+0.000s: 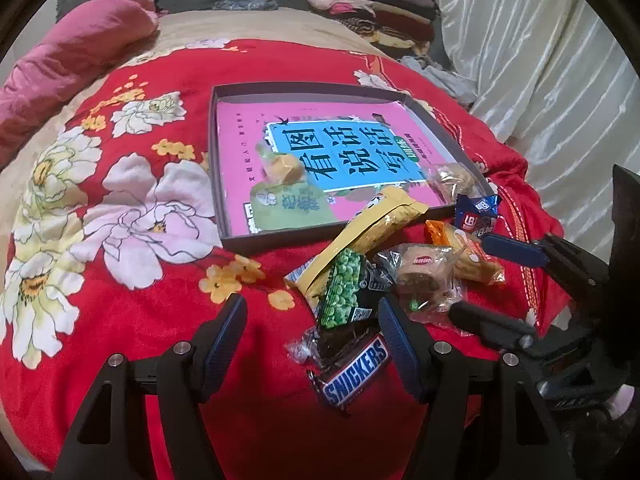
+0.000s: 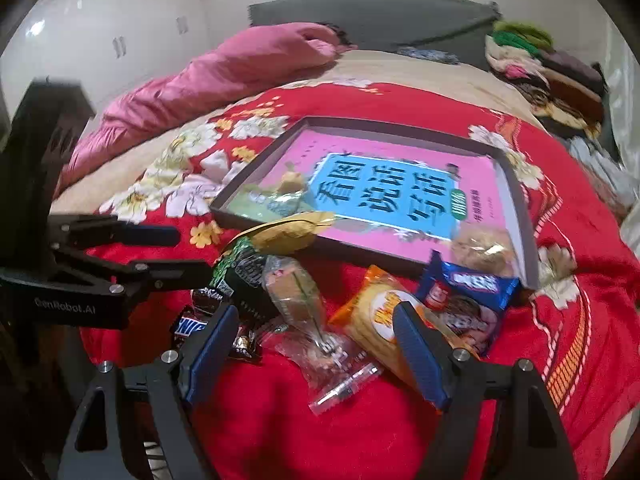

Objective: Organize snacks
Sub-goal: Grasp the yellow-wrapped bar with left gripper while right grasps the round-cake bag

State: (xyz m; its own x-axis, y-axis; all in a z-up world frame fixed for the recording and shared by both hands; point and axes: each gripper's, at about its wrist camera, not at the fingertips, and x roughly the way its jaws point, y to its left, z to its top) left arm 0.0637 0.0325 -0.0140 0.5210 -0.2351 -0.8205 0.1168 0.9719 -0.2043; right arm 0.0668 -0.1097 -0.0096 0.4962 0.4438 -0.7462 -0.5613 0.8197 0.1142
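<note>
Snacks (image 1: 360, 280) wait beside the box (image 1: 224, 160) on the bed; both tools, left tool (image 1: 312, 344) and right tool (image 2: 312, 344), stand open and empty, so next we must close on one packet.

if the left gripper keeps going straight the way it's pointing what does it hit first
Probably the Snickers bar, lying between the open fingers of the left gripper, with the green pea packet just beyond it. Depth is hard to judge here.

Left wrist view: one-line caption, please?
Open left gripper above Snickers bar and green pea packet, near shallow box.
</note>
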